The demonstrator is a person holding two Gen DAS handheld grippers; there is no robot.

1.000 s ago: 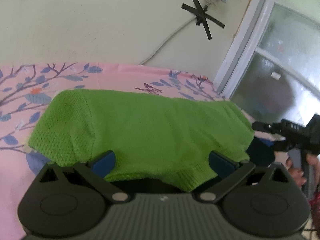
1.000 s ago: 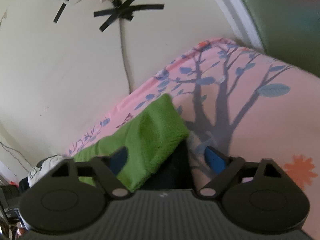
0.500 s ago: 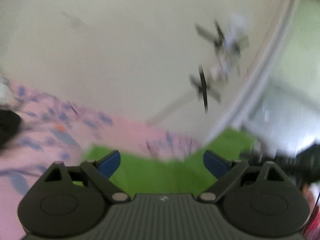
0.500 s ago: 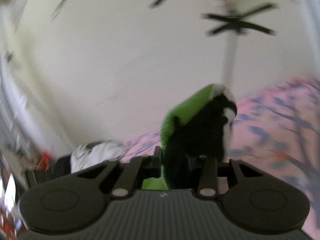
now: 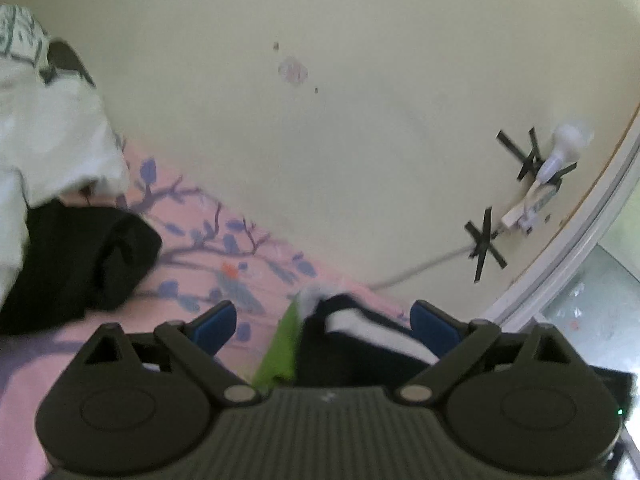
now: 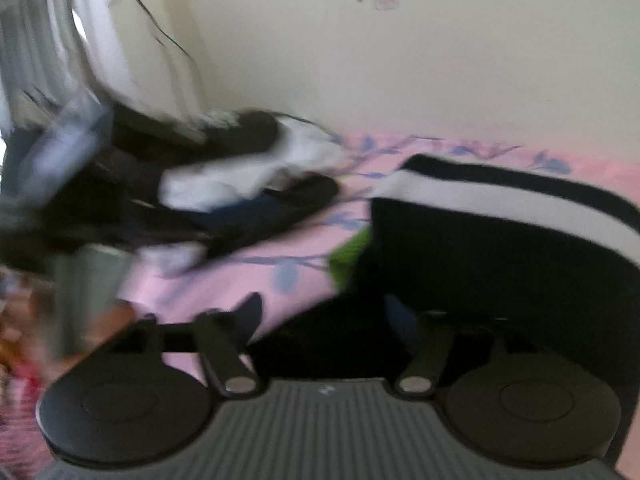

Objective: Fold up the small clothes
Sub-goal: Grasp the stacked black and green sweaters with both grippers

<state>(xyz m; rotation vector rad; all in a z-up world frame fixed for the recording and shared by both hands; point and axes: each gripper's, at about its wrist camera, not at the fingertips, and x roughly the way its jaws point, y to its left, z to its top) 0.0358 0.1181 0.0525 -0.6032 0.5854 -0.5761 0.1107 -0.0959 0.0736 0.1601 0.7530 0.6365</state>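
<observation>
Green knit (image 5: 280,350) edges a folded black-and-white striped garment (image 6: 500,232) on the pink floral sheet (image 5: 192,280), lying at 6 o'clock between the spread fingers of the left gripper (image 5: 323,322), while the right gripper (image 6: 328,312), blurred, stands parted against the garment's dark edge, with unfolded clothes (image 6: 224,184) piled at 10 o'clock.

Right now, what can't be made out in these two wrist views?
- Right gripper: right wrist view, motion blur; grip on black white-striped garment uncertain.
- Green knitted garment: left wrist view, mostly hidden under the striped one.
- Heap of black and white clothes: smeared, pieces inseparable.
</observation>
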